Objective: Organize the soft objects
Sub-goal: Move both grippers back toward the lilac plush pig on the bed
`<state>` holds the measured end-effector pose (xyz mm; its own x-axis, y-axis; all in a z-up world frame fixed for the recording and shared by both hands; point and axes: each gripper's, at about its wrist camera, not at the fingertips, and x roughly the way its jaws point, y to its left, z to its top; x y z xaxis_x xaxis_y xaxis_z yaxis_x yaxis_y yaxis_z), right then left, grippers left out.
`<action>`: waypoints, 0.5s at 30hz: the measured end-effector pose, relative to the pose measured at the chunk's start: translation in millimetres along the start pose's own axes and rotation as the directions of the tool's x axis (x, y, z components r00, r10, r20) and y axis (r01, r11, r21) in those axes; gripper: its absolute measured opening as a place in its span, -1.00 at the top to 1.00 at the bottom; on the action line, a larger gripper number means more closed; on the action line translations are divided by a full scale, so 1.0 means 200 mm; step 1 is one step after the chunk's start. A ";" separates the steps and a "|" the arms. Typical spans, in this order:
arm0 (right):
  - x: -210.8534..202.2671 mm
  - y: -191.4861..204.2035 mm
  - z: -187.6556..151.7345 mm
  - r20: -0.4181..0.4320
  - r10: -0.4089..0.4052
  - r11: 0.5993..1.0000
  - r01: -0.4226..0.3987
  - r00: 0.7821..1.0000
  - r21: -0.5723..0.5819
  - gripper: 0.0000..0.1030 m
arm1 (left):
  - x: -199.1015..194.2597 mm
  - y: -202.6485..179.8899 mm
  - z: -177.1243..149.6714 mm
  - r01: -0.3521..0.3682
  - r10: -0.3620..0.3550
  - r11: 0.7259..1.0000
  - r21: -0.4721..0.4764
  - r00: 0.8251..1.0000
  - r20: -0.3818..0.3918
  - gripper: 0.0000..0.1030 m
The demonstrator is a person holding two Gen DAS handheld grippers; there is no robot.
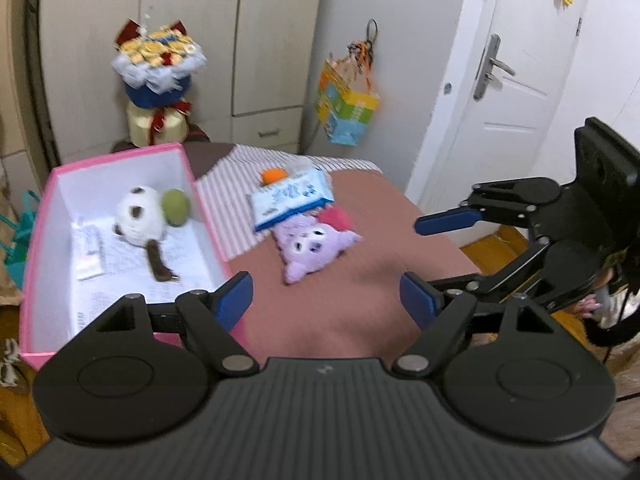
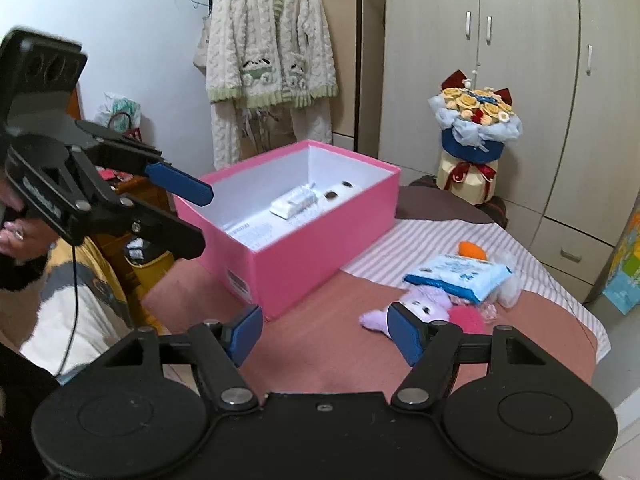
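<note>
An open pink box (image 1: 208,220) (image 2: 312,252) stands on the left of a table covered in reddish-brown cloth (image 1: 352,280). Inside it lie a white plush with brown patches (image 1: 138,216), a green ball (image 1: 177,207) and a small white packet (image 1: 90,252). To its right, a purple plush (image 1: 310,246) (image 2: 424,302) lies partly under a blue wipes pack (image 1: 290,198) (image 2: 458,274), with a pink fluffy piece (image 1: 336,218) and an orange item (image 1: 274,175) beside them. My left gripper (image 1: 326,298) (image 2: 206,220) is open and empty near the box's front corner. My right gripper (image 2: 325,334) (image 1: 424,254) is open and empty, short of the purple plush.
A striped cloth (image 2: 420,248) covers the table's far part. A flower bouquet (image 1: 158,64) (image 2: 474,120) stands behind the table by the wardrobe. A colourful bag (image 1: 346,108) hangs near a white door (image 1: 520,80). A cream cardigan (image 2: 268,40) hangs on the wall.
</note>
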<state>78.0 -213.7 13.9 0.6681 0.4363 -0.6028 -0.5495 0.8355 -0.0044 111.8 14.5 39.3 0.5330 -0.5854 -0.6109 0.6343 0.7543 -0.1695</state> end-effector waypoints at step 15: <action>0.27 -0.22 -0.18 0.071 -0.042 0.997 0.046 0.997 -0.060 -0.45 | 0.49 -0.10 0.09 -0.003 0.002 0.998 -0.055 1.000 -0.021 -0.56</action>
<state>119.8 -240.2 -47.5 0.7245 0.4233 -0.5440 -0.5472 0.8331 -0.0804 160.8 -63.1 -3.0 0.5220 -0.5777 -0.6275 0.6010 0.7712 -0.2101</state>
